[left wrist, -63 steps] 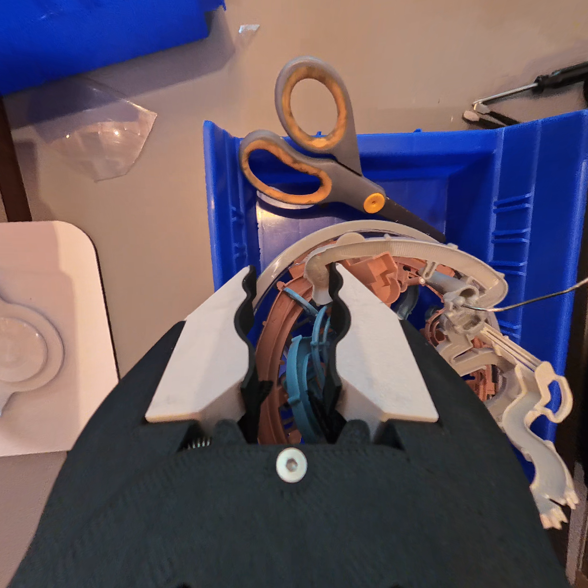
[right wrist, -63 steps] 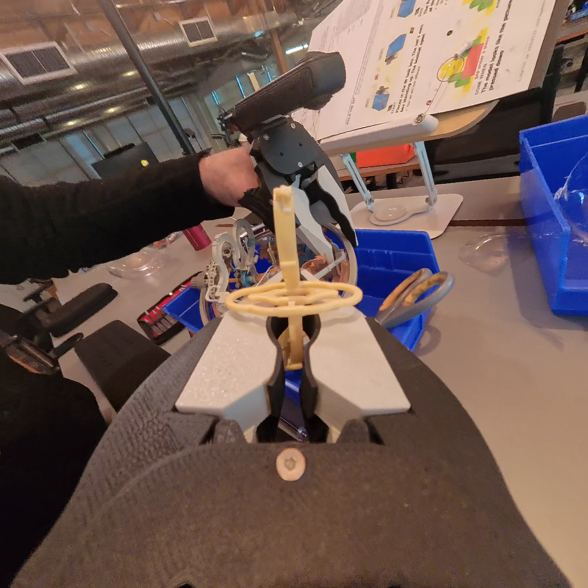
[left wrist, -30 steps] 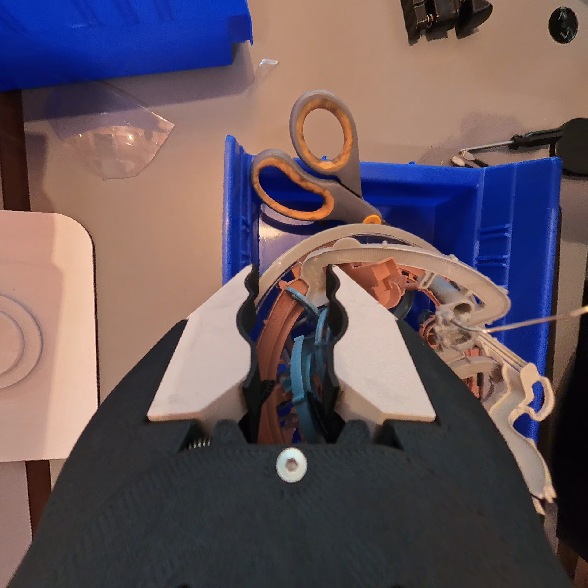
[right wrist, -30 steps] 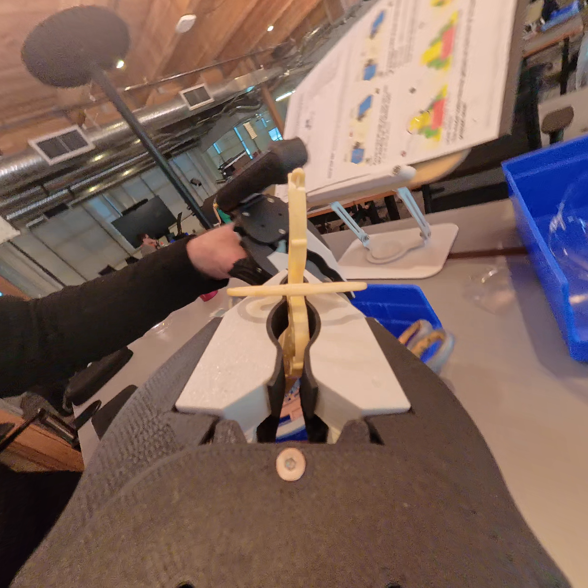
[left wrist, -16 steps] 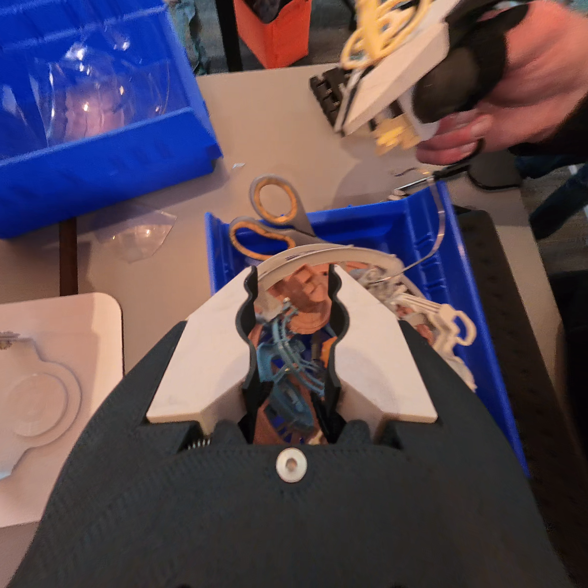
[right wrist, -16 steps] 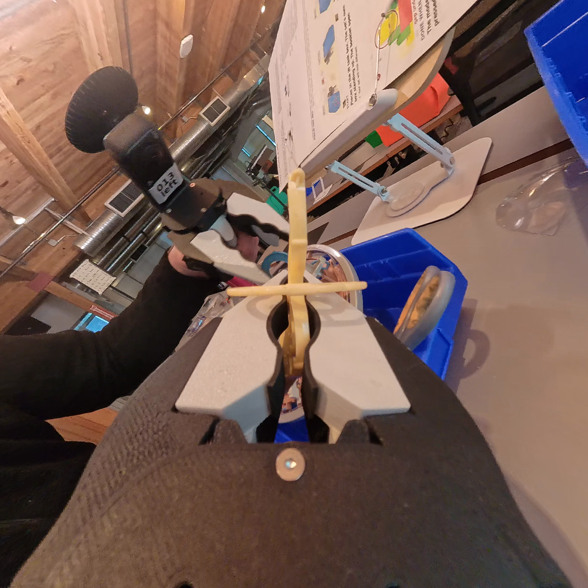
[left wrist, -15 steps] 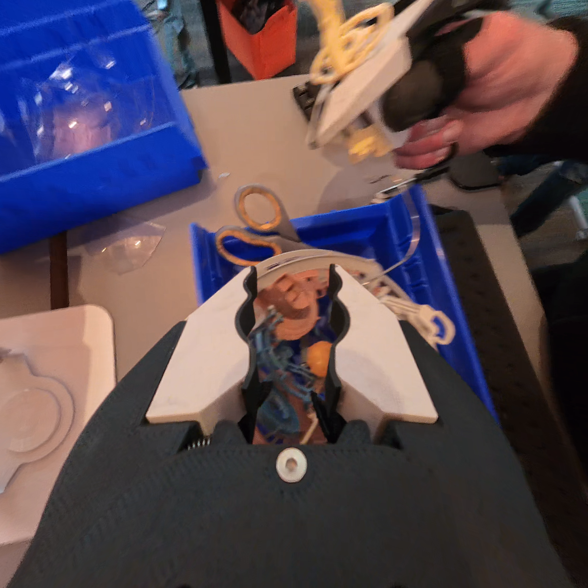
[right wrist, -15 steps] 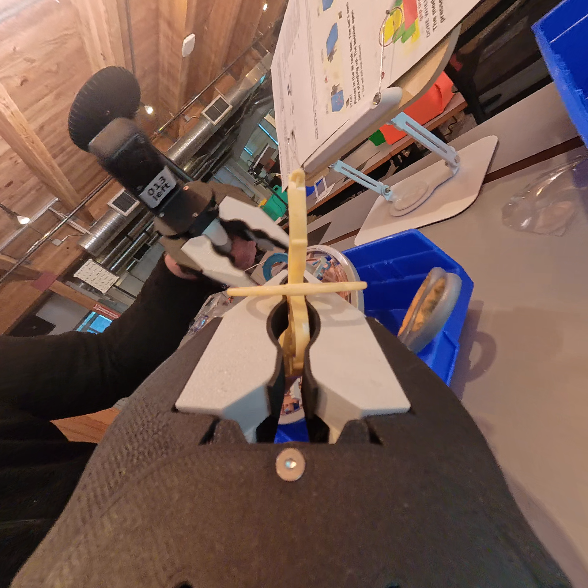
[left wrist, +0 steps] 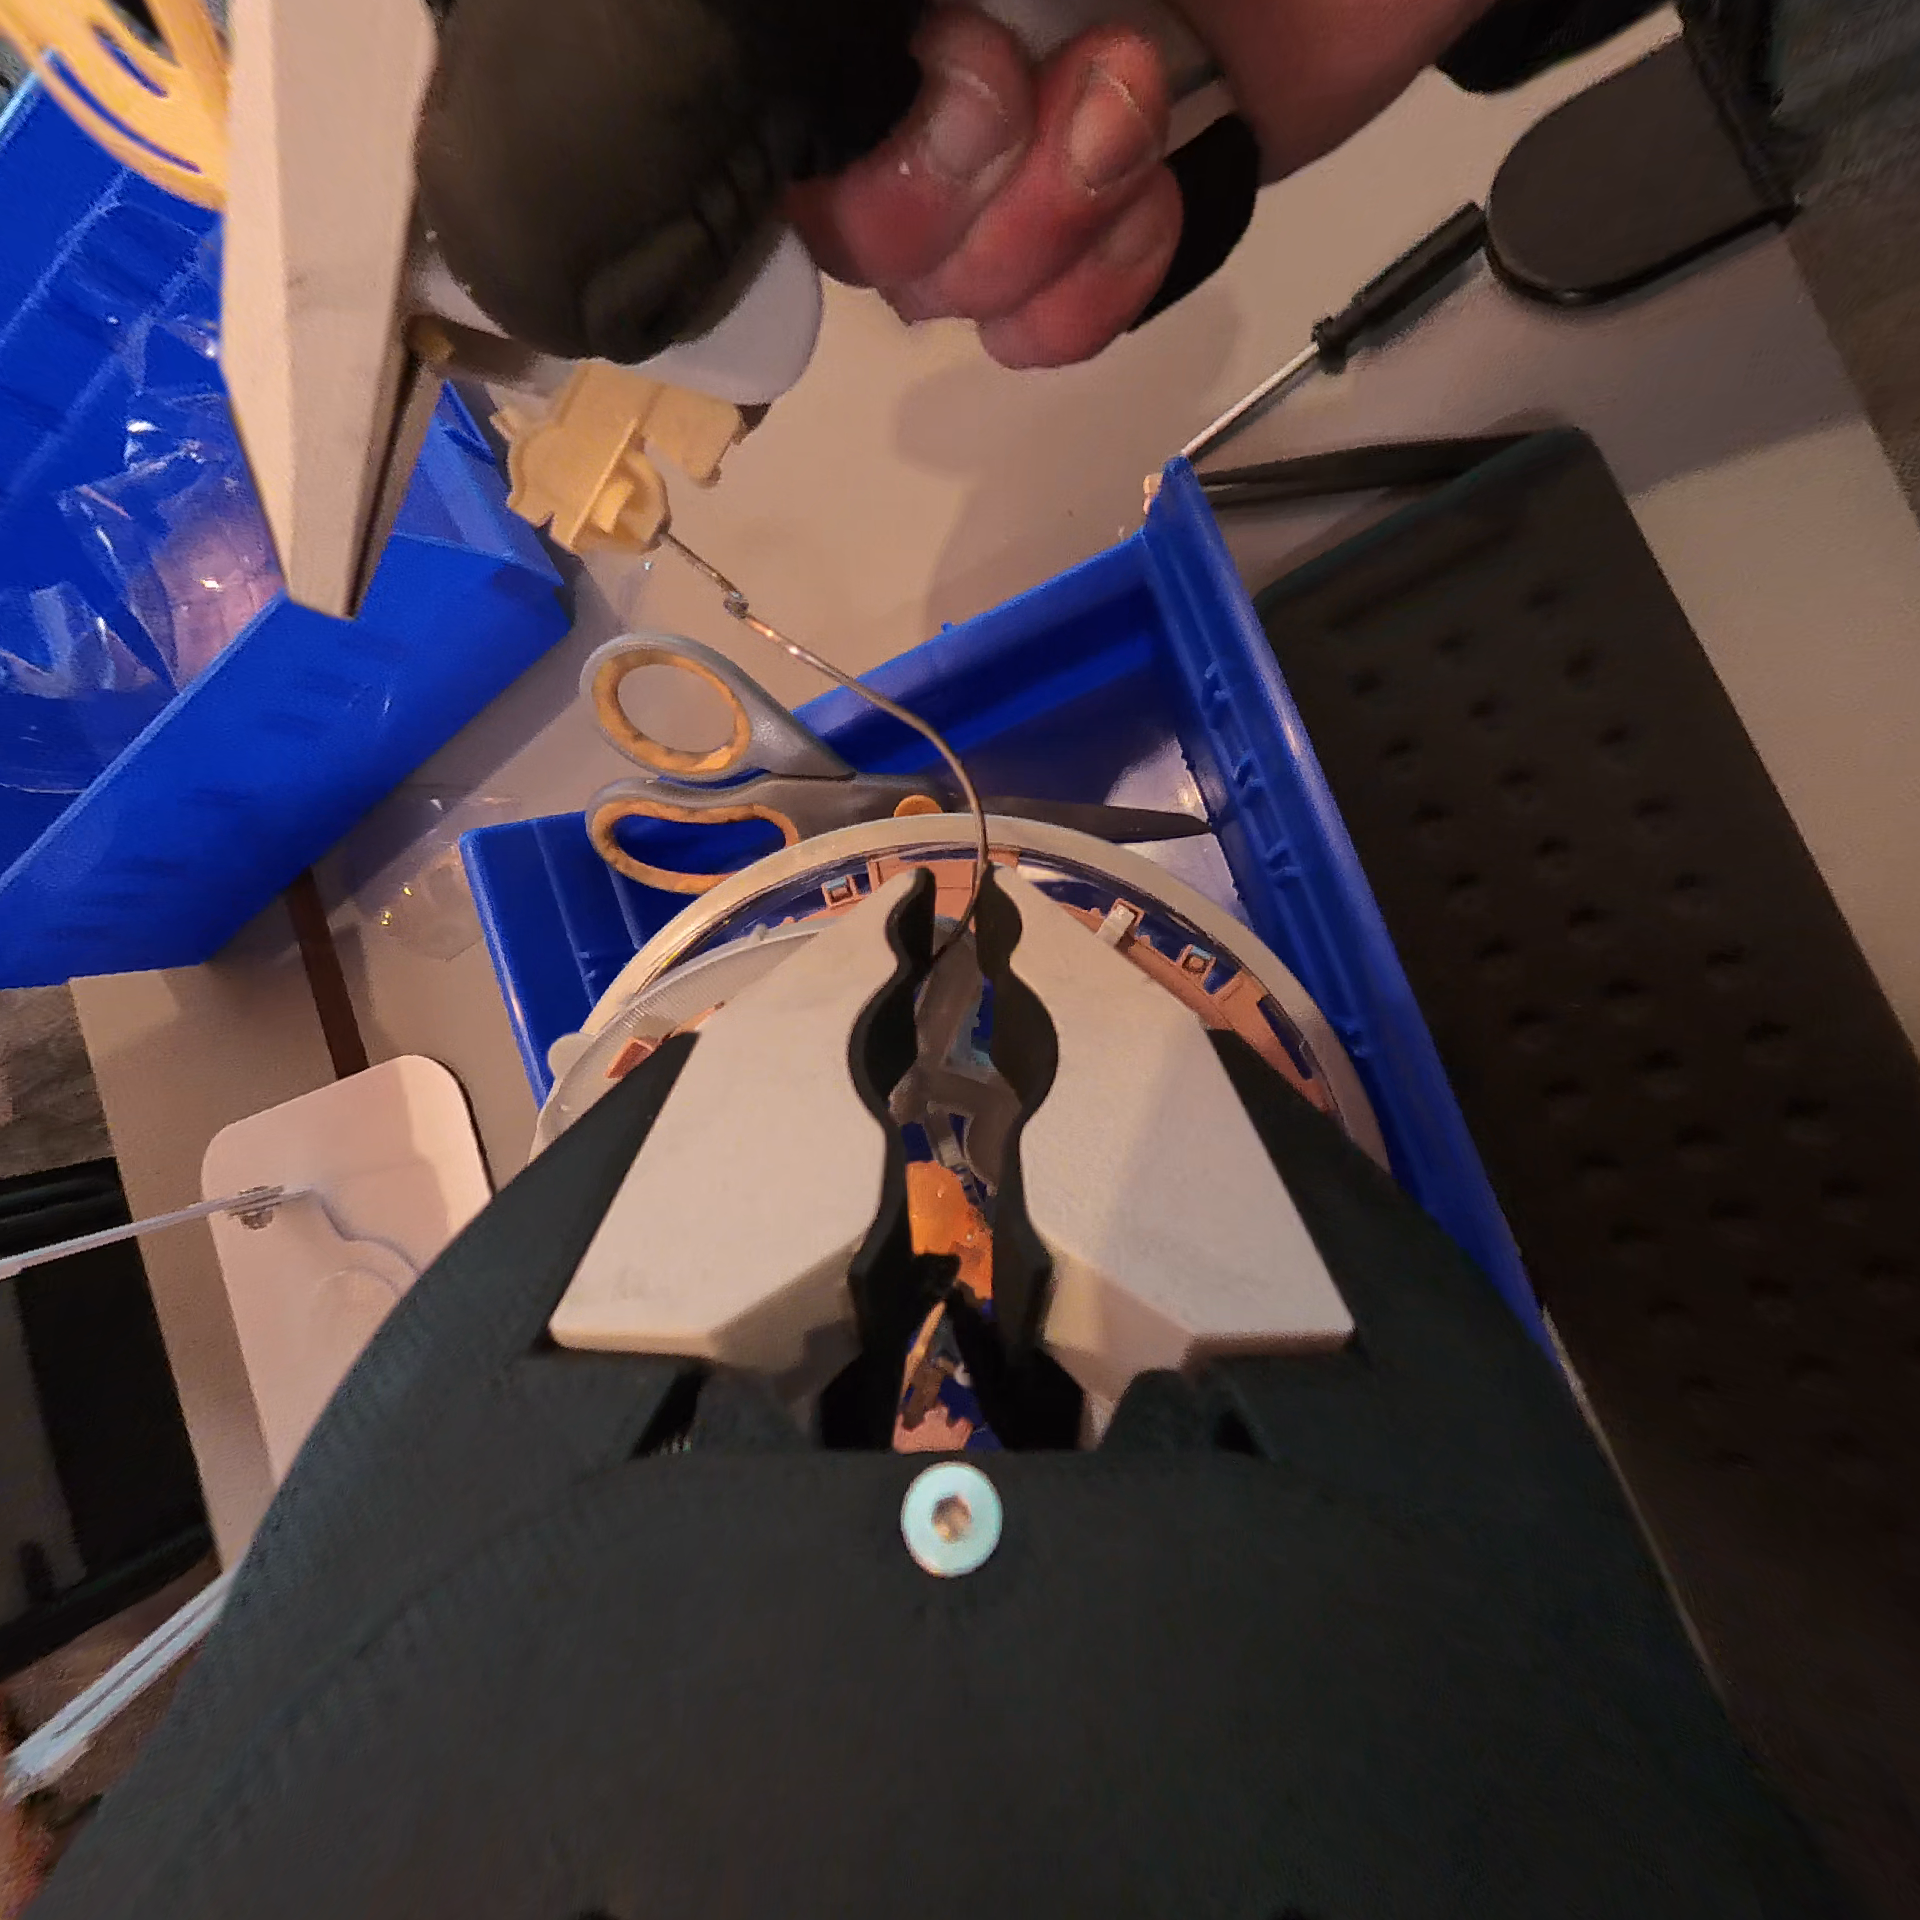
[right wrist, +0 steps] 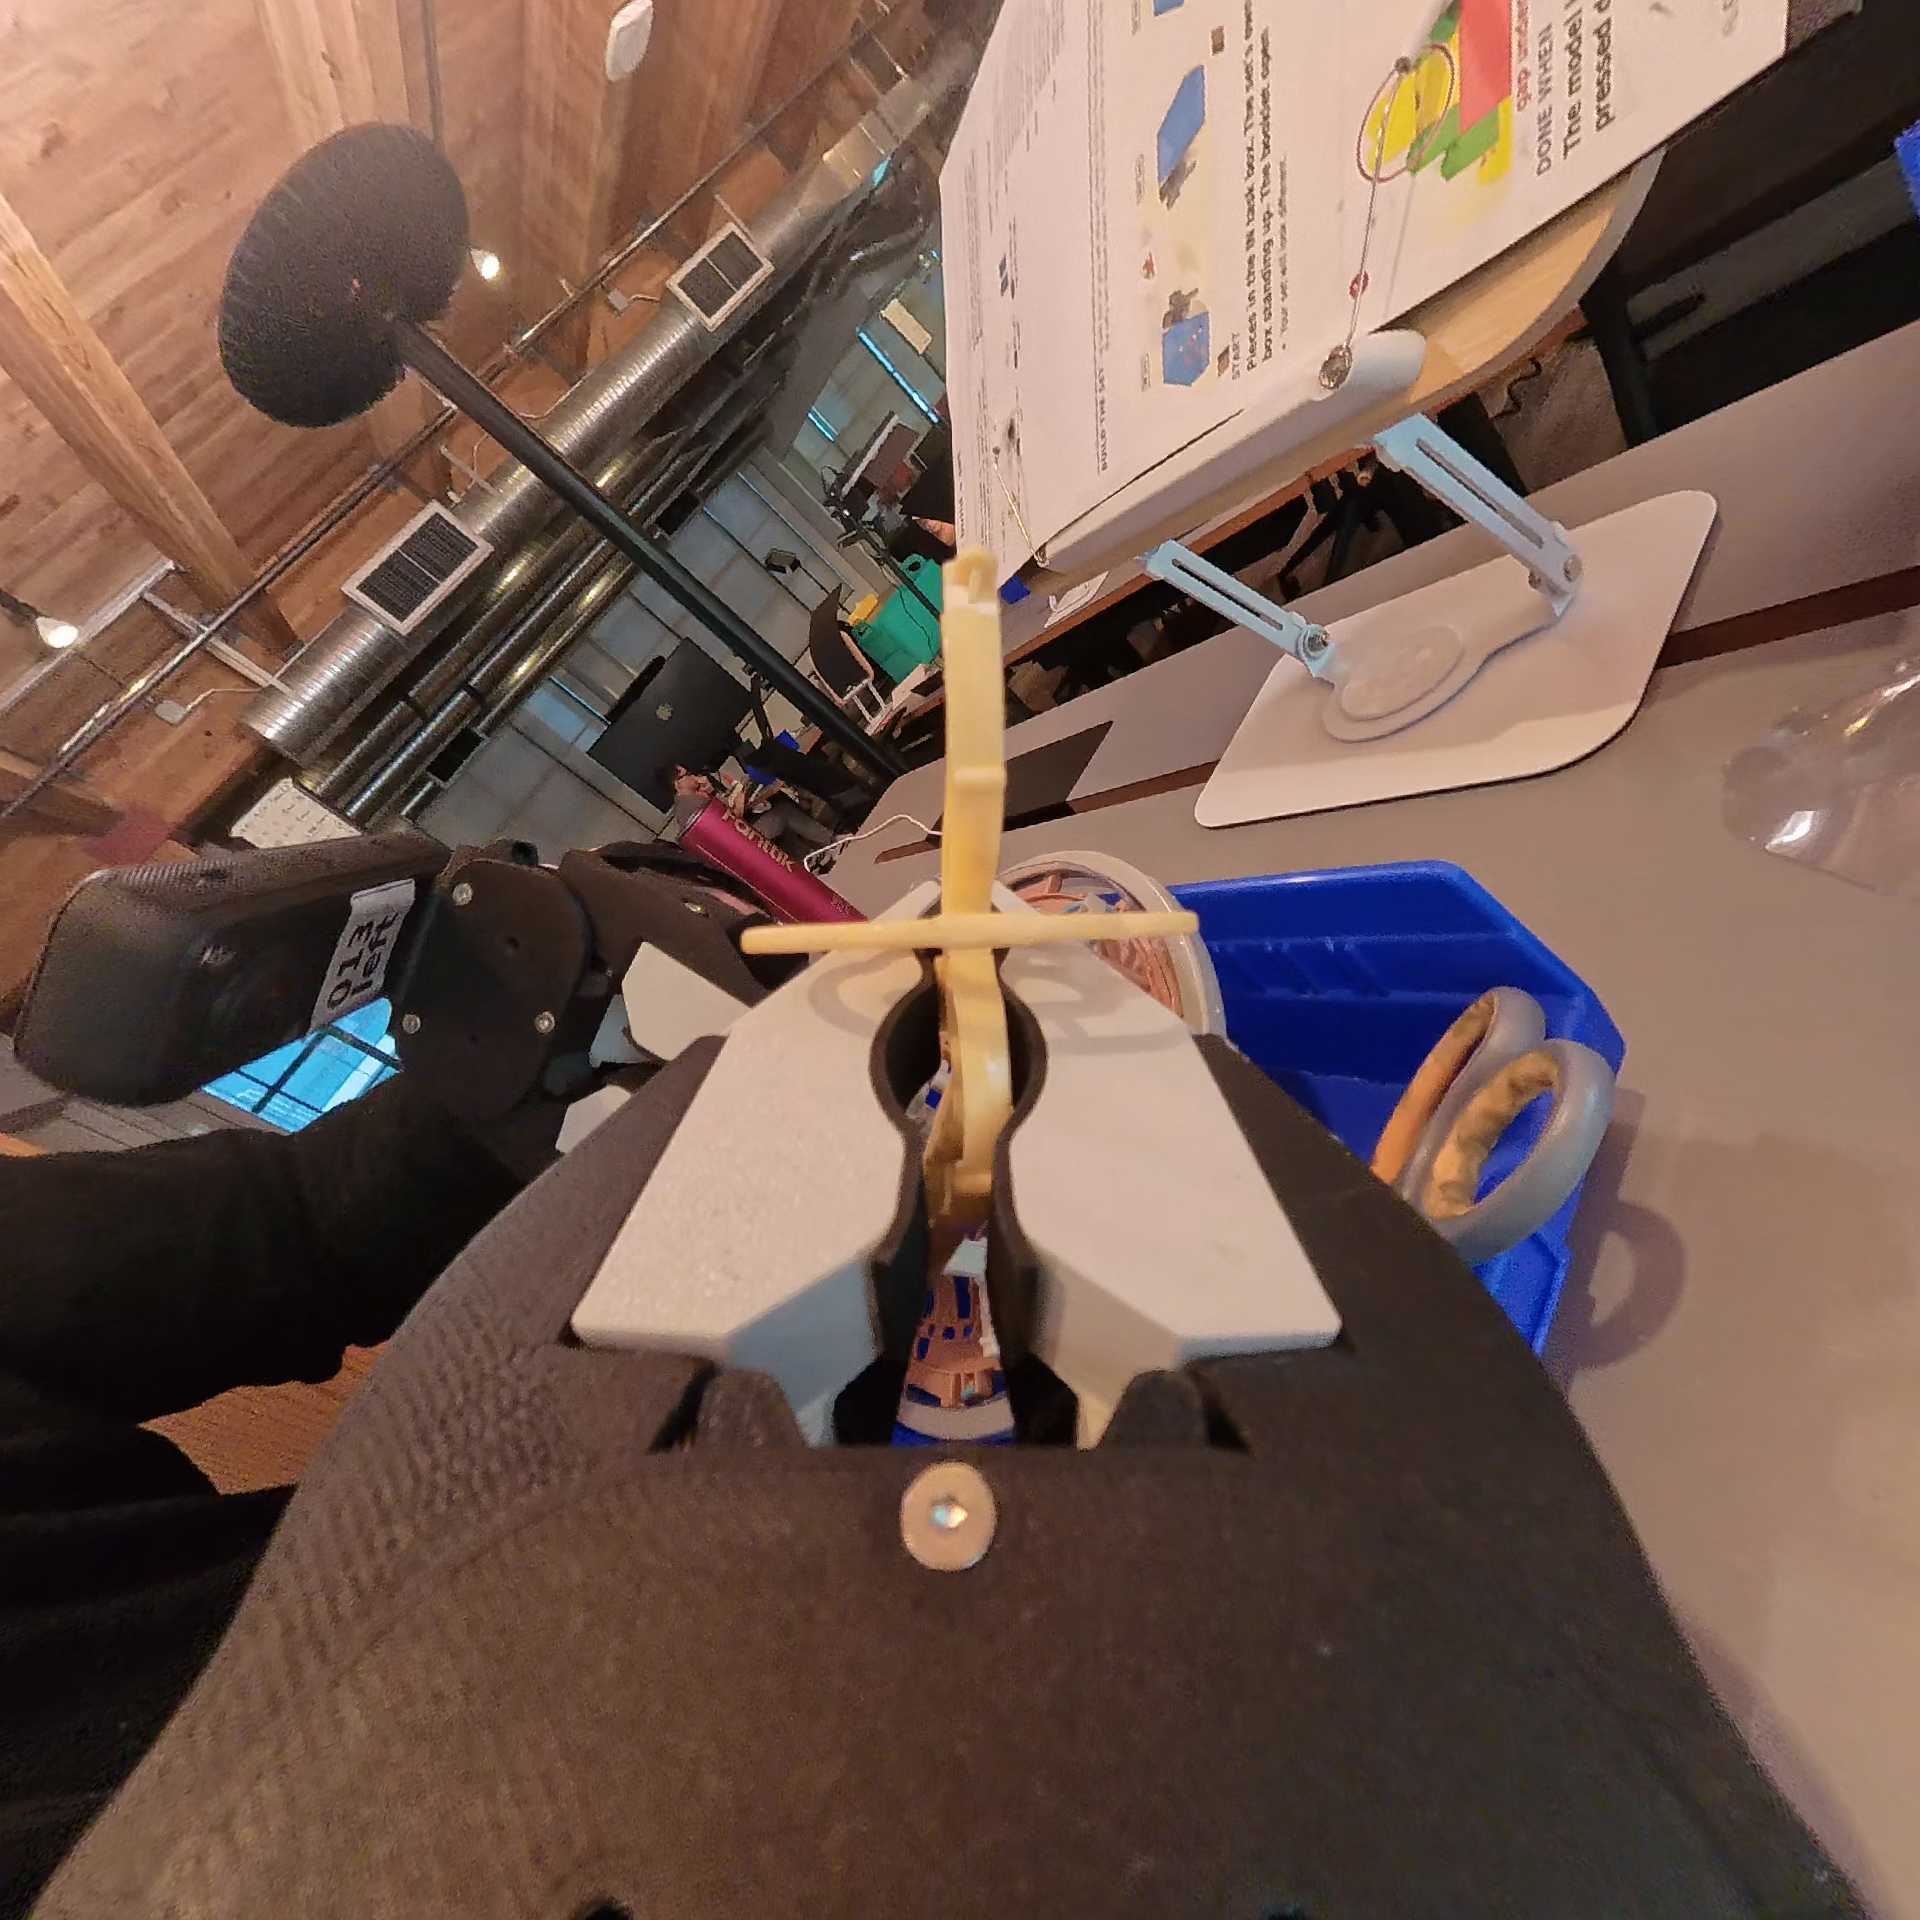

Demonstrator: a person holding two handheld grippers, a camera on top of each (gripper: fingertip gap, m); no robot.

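Part (right wrist: 971, 1039) inside right hand-held gripper (right wrist: 961, 1060)

The left tool (left wrist: 951, 904) hides most of the round assembly (left wrist: 1174, 904); the large blue bin (left wrist: 135, 665) runs past the picture's left edge.

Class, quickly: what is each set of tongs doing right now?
Left tongs: shut on a grey plastic piece.
Right tongs: shut on a cream plastic part.

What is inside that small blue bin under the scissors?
The small blue bin holds a round plastic assembly with brown and blue parts; the scissors lie across its rim. The left gripper hides the rest.
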